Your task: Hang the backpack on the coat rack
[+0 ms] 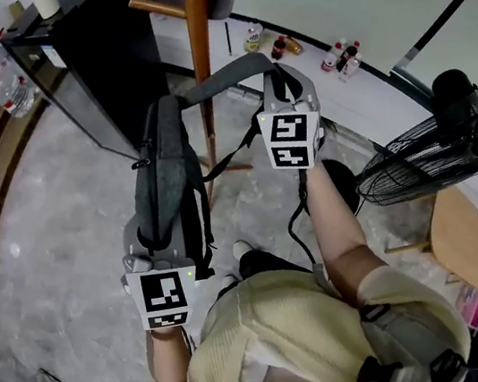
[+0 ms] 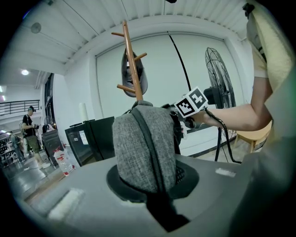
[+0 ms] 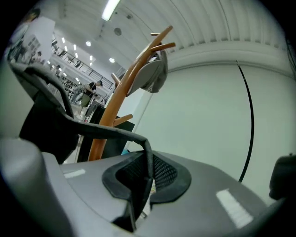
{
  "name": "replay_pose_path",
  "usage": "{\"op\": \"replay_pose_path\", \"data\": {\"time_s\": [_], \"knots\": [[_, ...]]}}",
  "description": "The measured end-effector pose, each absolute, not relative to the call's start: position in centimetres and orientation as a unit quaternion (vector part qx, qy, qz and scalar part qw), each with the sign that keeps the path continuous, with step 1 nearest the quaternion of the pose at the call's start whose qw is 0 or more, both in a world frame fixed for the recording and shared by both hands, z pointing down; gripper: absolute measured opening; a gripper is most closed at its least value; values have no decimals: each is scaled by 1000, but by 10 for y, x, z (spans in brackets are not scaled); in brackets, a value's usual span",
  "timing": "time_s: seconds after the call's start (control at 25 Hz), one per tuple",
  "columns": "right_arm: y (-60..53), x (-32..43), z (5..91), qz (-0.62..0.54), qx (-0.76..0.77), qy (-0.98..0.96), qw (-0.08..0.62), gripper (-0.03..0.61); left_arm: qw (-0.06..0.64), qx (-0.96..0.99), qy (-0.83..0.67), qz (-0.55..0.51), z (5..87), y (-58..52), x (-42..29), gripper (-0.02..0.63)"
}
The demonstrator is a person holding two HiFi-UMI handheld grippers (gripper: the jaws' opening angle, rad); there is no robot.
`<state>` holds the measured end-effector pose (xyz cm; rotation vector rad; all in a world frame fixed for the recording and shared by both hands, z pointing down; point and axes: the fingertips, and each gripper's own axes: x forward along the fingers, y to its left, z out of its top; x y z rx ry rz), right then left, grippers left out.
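Observation:
A grey backpack (image 1: 162,176) hangs in the air between my two grippers, just in front of the wooden coat rack (image 1: 197,20). My left gripper (image 1: 159,246) is shut on the pack's lower end; in the left gripper view the grey fabric (image 2: 143,148) fills its jaws (image 2: 152,187). Higher up and to the right, my right gripper (image 1: 279,74) is shut on the pack's grey strap (image 1: 225,77), which runs thin and dark through its jaws (image 3: 141,178). The rack's pole (image 3: 115,99) with its pegs rises close behind, and a grey cap (image 3: 152,76) hangs near its top.
A black cabinet (image 1: 100,64) stands left of the rack. A standing fan (image 1: 449,141) and a wooden stool (image 1: 460,235) are at the right. Small bottles (image 1: 339,55) line the wall's foot. Water bottles (image 1: 2,75) sit far left. A person (image 2: 28,122) stands in the background.

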<state>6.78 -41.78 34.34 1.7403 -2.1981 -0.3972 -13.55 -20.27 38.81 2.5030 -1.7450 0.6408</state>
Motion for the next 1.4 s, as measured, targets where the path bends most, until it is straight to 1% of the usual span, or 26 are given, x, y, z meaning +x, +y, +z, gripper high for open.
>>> {"op": "replay_pose_path", "data": {"time_s": [0.12,0.52,1.04,1.4], "knots": [[-428,64,345,-172,599,-763,170,34,19,800,-564,202,392,-204,-133,63],[-451,57,365,-150,568,-792,165,34,48,804,-558,200,413,-207,-125,63],[-478,55,389,-101,537,-818,177,34,46,803,-556,209,429,-219,-122,63],[-482,55,399,-92,530,-824,180,34,54,806,-557,192,439,-220,-125,61]]}}
